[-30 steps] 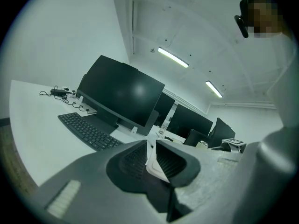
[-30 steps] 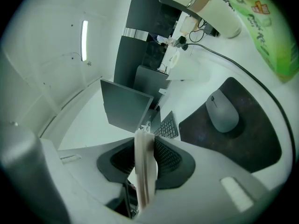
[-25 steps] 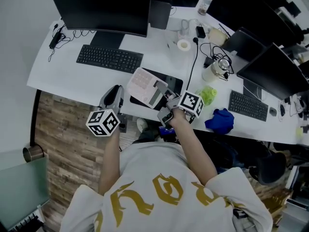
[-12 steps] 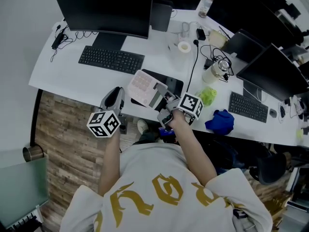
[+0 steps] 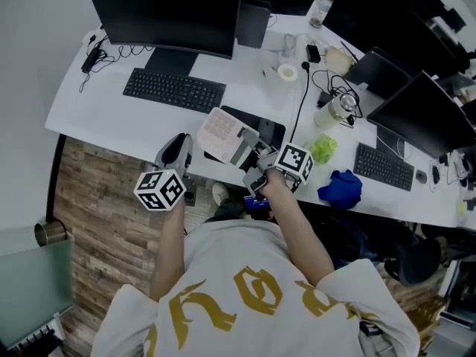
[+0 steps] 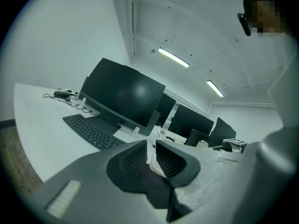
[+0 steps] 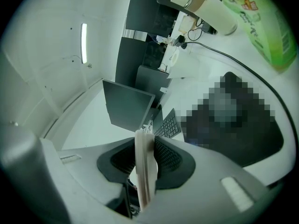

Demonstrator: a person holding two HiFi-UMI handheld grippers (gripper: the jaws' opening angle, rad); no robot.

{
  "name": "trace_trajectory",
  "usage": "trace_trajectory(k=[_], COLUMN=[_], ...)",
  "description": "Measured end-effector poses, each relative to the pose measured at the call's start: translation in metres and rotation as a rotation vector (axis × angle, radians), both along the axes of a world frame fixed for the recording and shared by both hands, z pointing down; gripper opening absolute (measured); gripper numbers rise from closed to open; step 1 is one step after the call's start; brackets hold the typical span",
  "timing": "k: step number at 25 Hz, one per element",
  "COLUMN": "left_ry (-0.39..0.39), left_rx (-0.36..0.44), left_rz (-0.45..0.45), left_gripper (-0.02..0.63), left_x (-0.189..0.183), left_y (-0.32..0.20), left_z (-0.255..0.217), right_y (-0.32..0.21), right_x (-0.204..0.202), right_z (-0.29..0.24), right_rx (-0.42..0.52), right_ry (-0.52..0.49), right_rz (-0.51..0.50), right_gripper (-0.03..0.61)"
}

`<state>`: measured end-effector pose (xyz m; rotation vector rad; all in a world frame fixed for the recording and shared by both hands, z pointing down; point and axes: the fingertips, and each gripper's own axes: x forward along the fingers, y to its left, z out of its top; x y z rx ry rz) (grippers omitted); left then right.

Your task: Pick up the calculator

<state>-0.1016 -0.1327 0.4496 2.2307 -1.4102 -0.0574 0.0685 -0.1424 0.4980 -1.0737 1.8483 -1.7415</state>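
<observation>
The calculator, white with pale pink keys, hangs tilted over the desk's front edge. My right gripper is shut on its near right end. In the right gripper view the calculator shows edge-on as a thin white slab clamped between the dark ribbed pads. My left gripper hovers just left of the calculator at the desk edge. Its jaws stand almost together with nothing between them. In the left gripper view, a white sliver shows through the narrow slit of the left gripper.
A black keyboard and a monitor stand at the back left. A dark pad lies under the calculator. A green bag, a blue cloth, a jar, a tape roll and a second keyboard lie to the right.
The head view has drifted slightly. The calculator stays held in my right gripper at about the same spot. The left gripper has not visibly moved.
</observation>
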Motion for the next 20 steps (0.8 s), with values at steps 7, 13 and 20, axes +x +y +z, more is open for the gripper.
trace_trajectory(k=[7, 13, 20], left_ry=[-0.003, -0.002, 0.000], left_rx=[-0.009, -0.022, -0.041], left_rz=[0.000, 0.004, 0.004], left_gripper=[0.055, 0.055, 0.055], left_x=[-0.001, -0.001, -0.005], left_y=[-0.004, -0.009, -0.015], left_z=[0.003, 0.007, 0.014], right_y=[-0.003, -0.008, -0.011], right_x=[0.000, -0.001, -0.003], right_z=[0.003, 0.007, 0.018], right_rx=[-0.010, -0.022, -0.047], right_ry=[0.000, -0.002, 0.004], right_rz=[0.002, 0.003, 0.005], right_gripper=[0.112, 0.113, 0.112])
